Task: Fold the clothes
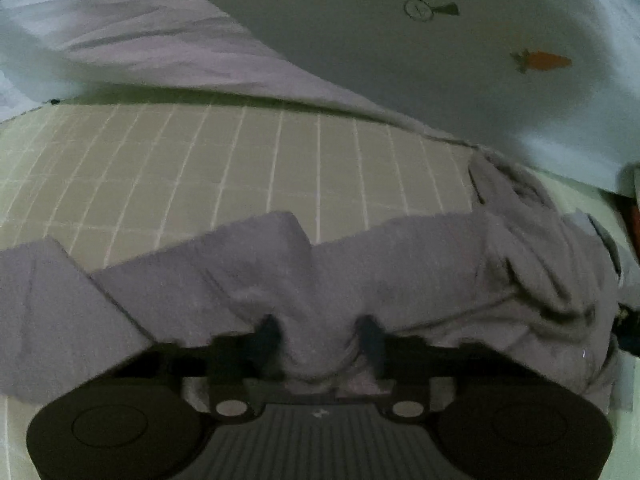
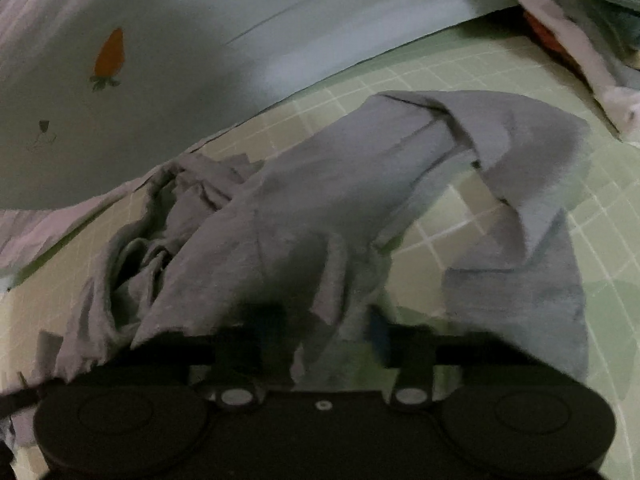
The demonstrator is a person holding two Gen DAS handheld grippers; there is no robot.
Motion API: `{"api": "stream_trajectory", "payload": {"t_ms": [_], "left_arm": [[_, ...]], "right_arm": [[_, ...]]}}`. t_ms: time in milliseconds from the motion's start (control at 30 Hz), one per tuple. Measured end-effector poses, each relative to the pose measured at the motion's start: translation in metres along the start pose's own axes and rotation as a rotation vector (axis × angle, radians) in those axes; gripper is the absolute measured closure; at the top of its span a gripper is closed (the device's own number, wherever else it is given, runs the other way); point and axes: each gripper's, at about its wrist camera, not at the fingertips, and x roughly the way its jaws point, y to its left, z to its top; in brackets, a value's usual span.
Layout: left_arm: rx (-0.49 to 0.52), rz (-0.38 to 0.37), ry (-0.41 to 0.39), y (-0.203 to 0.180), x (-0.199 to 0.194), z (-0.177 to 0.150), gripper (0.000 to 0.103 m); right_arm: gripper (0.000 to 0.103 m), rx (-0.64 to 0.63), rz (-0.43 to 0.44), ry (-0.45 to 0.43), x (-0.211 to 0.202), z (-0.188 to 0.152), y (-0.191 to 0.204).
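Observation:
A grey garment lies crumpled across the near part of a green grid mat. In the left wrist view, my left gripper is shut on a bunched fold of its edge, and cloth fills the gap between the two dark fingers. In the right wrist view the same grey garment rises like a tent toward my right gripper, which is shut on a hanging strip of it. That view is blurred. A sleeve-like flap droops at the right onto the mat.
A white sheet with a carrot print borders the mat's far side. A pale lilac cloth lies at the far left. Other clothes are piled at the mat's far right corner. Bare mat shows beyond the garment.

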Motion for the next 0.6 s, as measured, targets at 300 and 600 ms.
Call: {"api": "stream_trajectory", "payload": {"t_ms": [300,600], "left_arm": [[0.034,0.082,-0.178,0.024,-0.002,0.082,0.099],[-0.08,0.189,-0.251,0.043,-0.003,0.107,0.059]], "right_arm": [[0.098,-0.117,0.026,-0.151,-0.008,0.023,0.024],[0.072,-0.21,-0.044,-0.201,0.002,0.047,0.061]]}}
